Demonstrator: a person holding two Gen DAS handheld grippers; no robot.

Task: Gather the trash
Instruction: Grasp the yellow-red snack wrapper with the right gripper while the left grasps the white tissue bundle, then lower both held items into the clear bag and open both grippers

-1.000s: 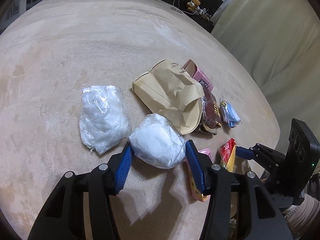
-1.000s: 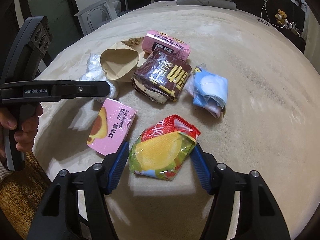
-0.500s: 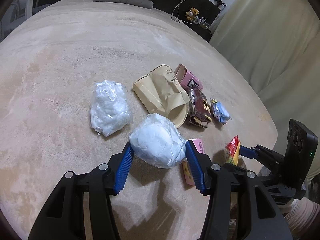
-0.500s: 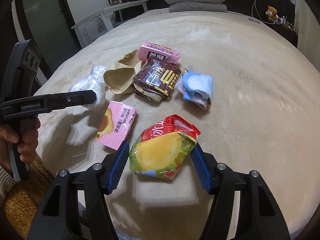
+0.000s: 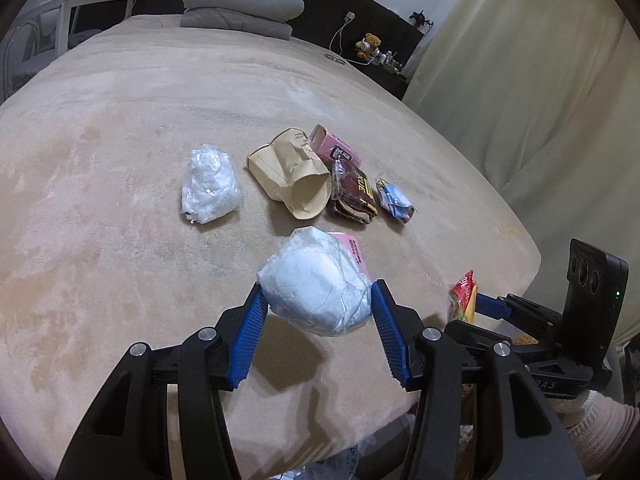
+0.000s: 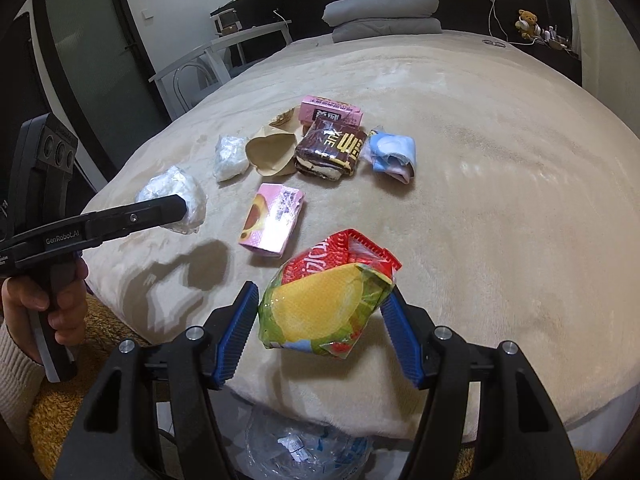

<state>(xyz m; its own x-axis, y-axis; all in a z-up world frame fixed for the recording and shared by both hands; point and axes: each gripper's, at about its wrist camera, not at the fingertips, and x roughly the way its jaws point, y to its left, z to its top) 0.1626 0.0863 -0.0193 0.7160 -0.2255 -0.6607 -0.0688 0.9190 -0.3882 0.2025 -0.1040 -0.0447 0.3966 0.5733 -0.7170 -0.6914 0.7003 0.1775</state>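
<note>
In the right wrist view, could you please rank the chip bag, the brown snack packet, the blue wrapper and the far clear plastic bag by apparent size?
1. chip bag, though nearness to the camera inflates it.
2. brown snack packet.
3. blue wrapper.
4. far clear plastic bag, close to the blue wrapper.

Trash colours on the beige blanket (image 6: 500, 184)

White bundle (image 5: 316, 284); red, yellow, green chip bag (image 6: 328, 304); pink box (image 6: 274, 220); brown-and-gold wrapper (image 6: 330, 148); tan paper bag (image 5: 292, 172); blue-ribbed fingers (image 6: 236, 336).

On the bed (image 6: 500, 208), the paper bag (image 6: 272, 155) lies in the middle of the group. Seen from the right wrist camera, the plastic wad (image 6: 230, 158) is left of it, the chocolate pack (image 6: 330, 148) right, the carton (image 6: 331, 110) behind, the small box (image 6: 272, 220) before it.
</note>
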